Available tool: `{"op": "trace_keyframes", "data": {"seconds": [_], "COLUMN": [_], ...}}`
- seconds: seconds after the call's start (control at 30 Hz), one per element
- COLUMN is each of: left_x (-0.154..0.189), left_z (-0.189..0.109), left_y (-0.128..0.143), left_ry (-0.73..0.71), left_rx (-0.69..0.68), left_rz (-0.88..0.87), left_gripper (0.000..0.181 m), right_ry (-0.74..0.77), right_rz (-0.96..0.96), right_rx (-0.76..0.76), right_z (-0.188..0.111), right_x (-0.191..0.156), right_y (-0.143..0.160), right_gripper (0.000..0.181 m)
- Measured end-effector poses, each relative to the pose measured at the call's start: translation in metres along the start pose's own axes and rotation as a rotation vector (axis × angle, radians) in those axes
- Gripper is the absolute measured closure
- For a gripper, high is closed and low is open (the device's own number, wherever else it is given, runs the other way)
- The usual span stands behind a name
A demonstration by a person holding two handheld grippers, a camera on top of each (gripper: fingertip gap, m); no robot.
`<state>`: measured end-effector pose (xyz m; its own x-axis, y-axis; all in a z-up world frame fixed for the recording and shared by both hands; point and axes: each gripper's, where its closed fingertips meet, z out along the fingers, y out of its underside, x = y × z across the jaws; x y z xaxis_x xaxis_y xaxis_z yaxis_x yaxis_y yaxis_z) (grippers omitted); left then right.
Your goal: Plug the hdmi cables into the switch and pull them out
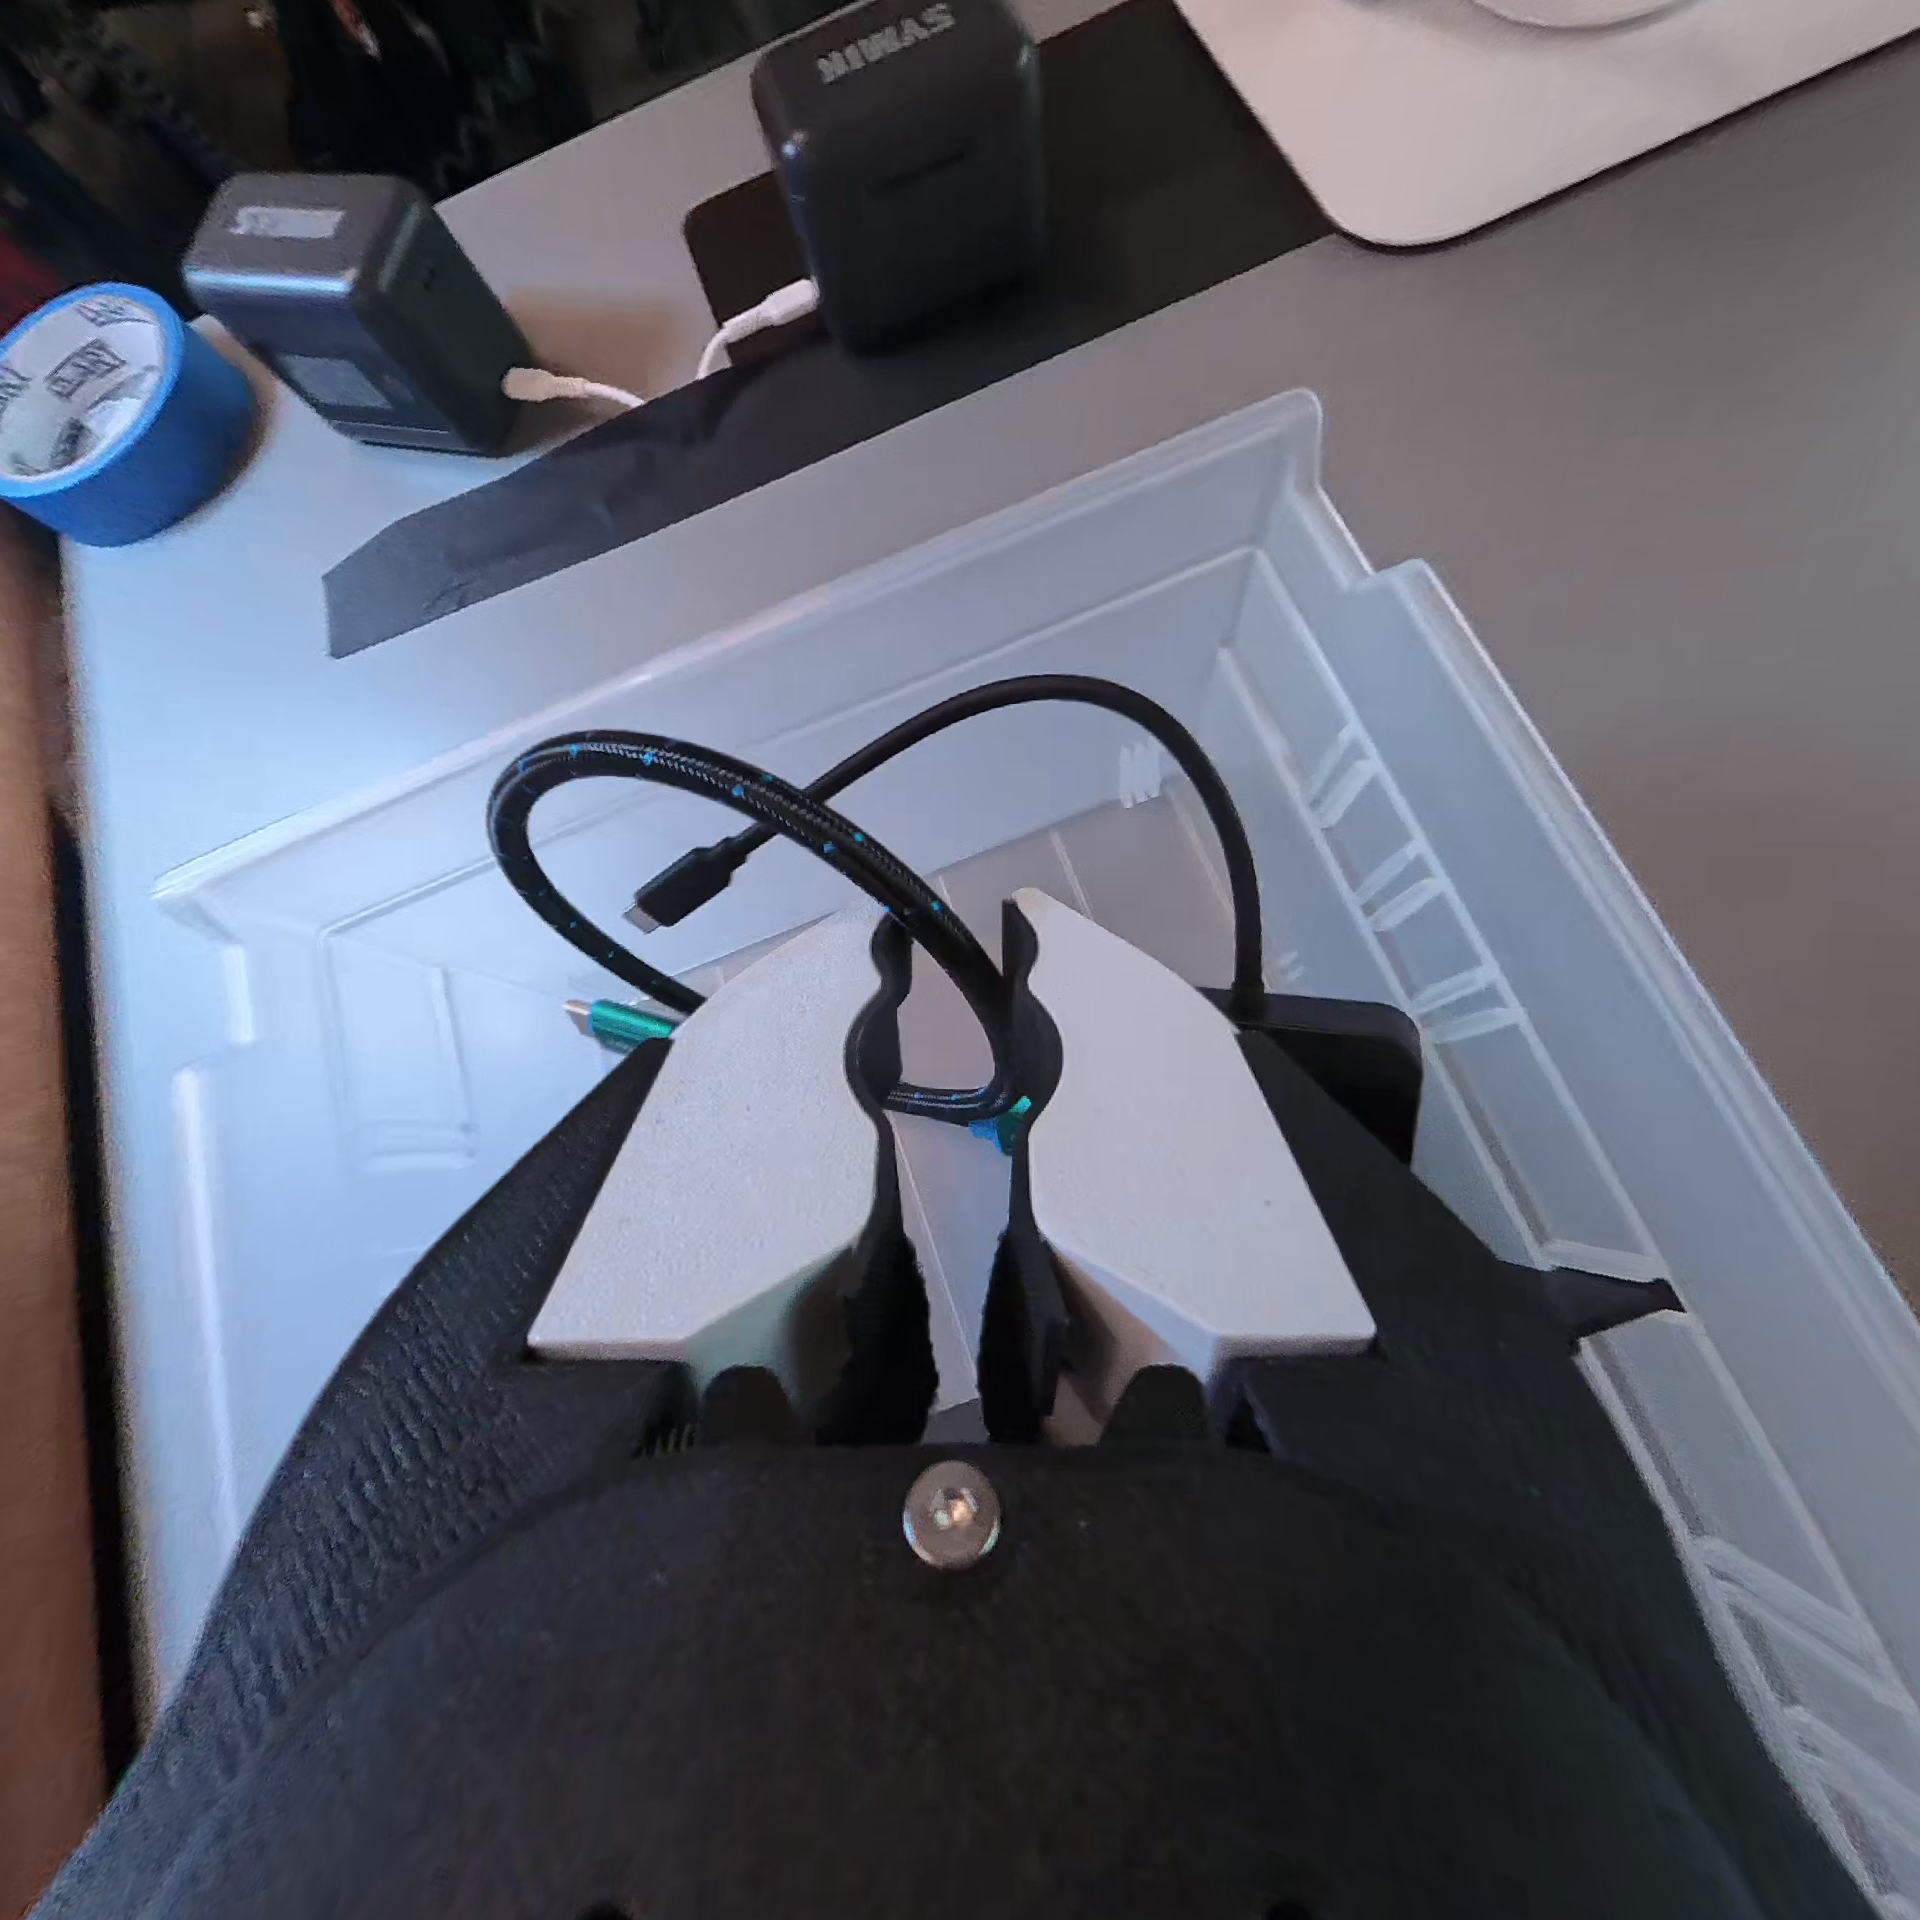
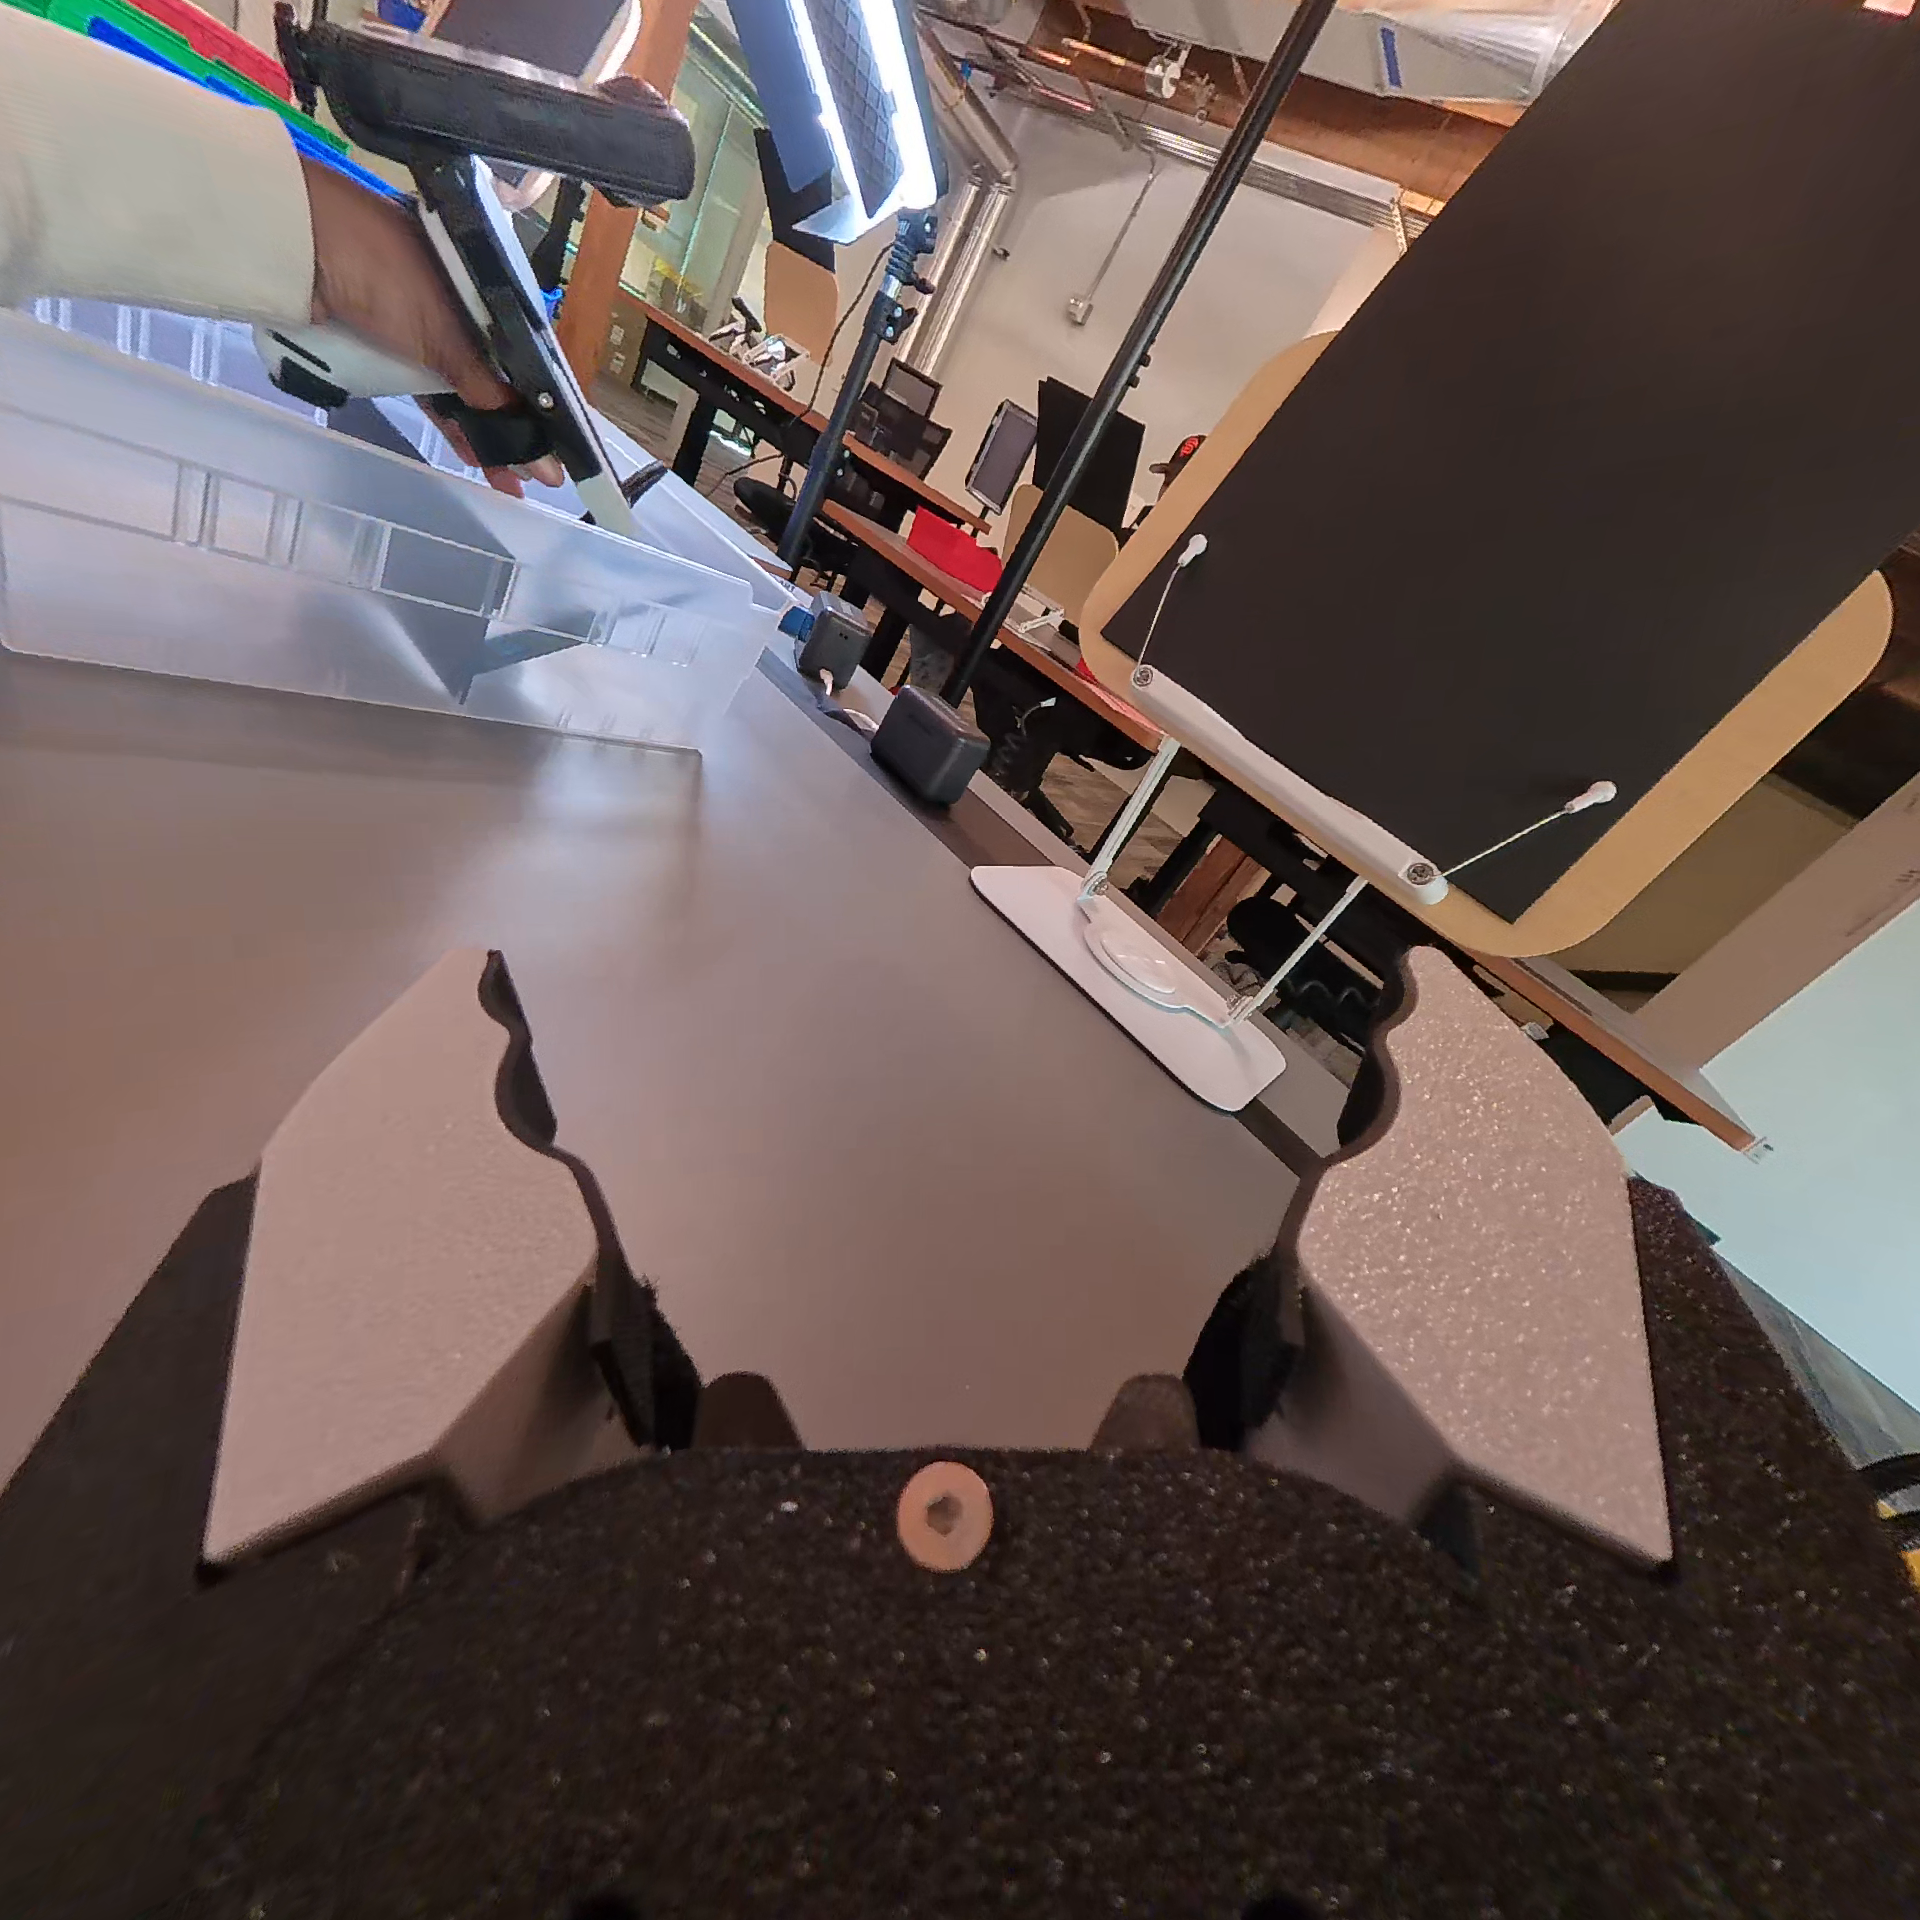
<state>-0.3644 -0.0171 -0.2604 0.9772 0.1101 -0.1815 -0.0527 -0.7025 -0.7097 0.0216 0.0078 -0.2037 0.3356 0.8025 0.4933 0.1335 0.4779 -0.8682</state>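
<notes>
Two cables are showing inside the clear plastic bin (image 1: pixel 1299 499), and the left gripper (image 1: pixel 951 935) is working over them. To the far left of its fingers, outside the bin, a roll of blue tape (image 1: pixel 114 416) and a dark charger block (image 1: pixel 353 312) are sitting on the desk. Just left of the left finger, the teal-shelled plug (image 1: pixel 618 1020) of the braided cable (image 1: pixel 582 758) is lying free on the bin floor, mated to nothing. That cable is arching up and passing down between the fingers, which are standing nearly closed around it; whether they are actually pinching the cord or its other teal end (image 1: pixel 997 1127) I cannot tell. Ahead of the fingertips, the small connector (image 1: pixel 681 883) of the smooth black cable (image 1: pixel 1143 727) is hanging loose in the air. Behind the right finger, the black switch (image 1: pixel 1340 1049) is lying against the bin's right side, with that black cable rising from it.

Right gripper (image 2: pixel 945 987) is hovering low over bare desk, jaws spread wide, empty, well apart from the bin (image 2: pixel 416 582); the left gripper (image 2: pixel 613 509) is visible dipping into it.

Judgement: whether the far plug is seated is hidden. Plugging or pulling appears to remain for at least the visible teal plug.
</notes>
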Motion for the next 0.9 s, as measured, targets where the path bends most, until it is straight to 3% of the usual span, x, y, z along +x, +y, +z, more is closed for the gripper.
{"op": "trace_keyframes", "data": {"seconds": [0.13, 0.33, 0.47, 0.63, 0.77, 0.9], "left_x": [0.002, 0.014, 0.054, 0.128, 0.203, 0.263], "left_z": [-0.036, -0.143, -0.211, -0.262, -0.282, -0.294], "left_y": [-0.036, -0.104, -0.137, -0.146, -0.138, -0.132], "left_ry": [-0.020, -0.133, -0.043, 0.099, 0.192, 0.345], "left_rx": [0.212, 0.625, 0.894, 1.144, 1.329, 1.453], "left_rz": [0.044, 0.199, 0.233, 0.186, 0.119, -0.056], "left_gripper": [0.170, 0.177, 0.177, 0.177, 0.177, 0.177], "right_ry": [-0.011, -0.035, -0.052, -0.147, -0.337, -0.213], "right_rz": [-0.006, -0.011, -0.018, 0.040, 0.165, 0.135], "right_rx": [-0.018, -0.033, -0.051, -0.015, 0.146, 0.316], "right_z": [0.001, 0.003, 0.005, 0.006, 0.004, 0.005], "right_x": [-0.002, -0.007, -0.011, -0.027, -0.063, -0.060], "right_y": [0.004, 0.007, 0.009, 0.003, -0.031, -0.074], "right_gripper": [0.034, 0.034, 0.034, 0.034, 0.041, 0.067]}}
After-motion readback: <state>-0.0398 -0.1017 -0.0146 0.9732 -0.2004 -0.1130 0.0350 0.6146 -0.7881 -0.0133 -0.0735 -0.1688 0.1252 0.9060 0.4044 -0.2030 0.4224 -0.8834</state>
